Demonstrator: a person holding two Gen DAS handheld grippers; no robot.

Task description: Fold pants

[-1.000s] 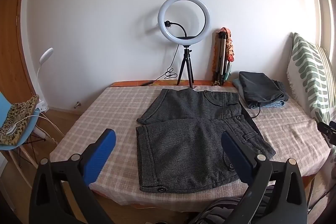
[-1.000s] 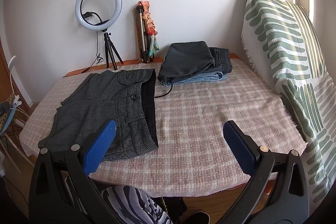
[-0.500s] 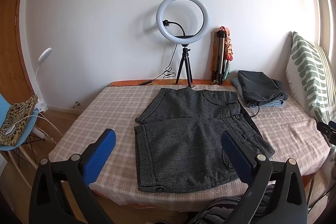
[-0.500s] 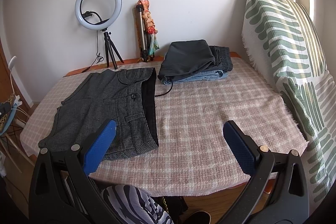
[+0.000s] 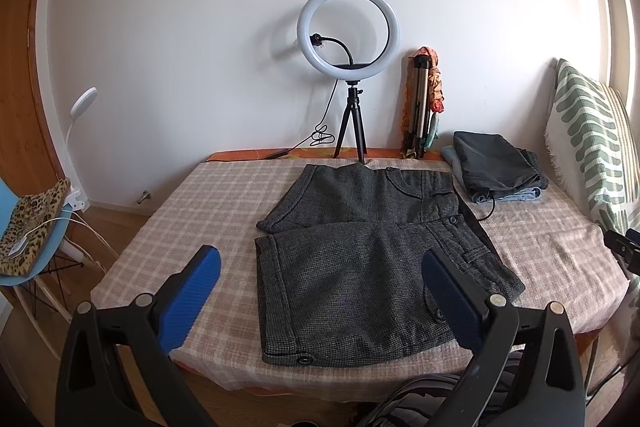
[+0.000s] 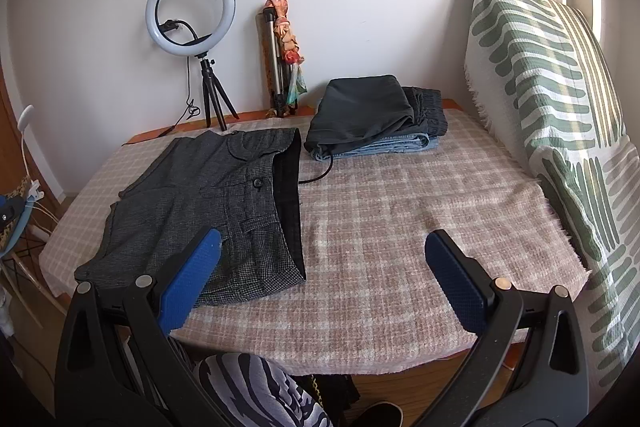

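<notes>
Both wrist views drifted slightly back from the table since a second ago; shorts unmoved, nothing gripped.
Grey tweed shorts (image 5: pixel 360 251) lie flat on the checked tablecloth (image 5: pixel 224 195), just in front of the ring light (image 5: pixel 348 27), waistband toward the folded clothes stack (image 6: pixel 372 115). Left gripper (image 5: pixel 320 291) and right gripper (image 6: pixel 320 279) both spread wide, empty, held above the near edge. Judged: thick soft weave, moderate weight, not slippery; pinch the near hem corner and near waistband corner. Left view shows hems and cuff button; right view alone shows the dark waistband lining and the striped cushion (image 6: pixel 560 99).
</notes>
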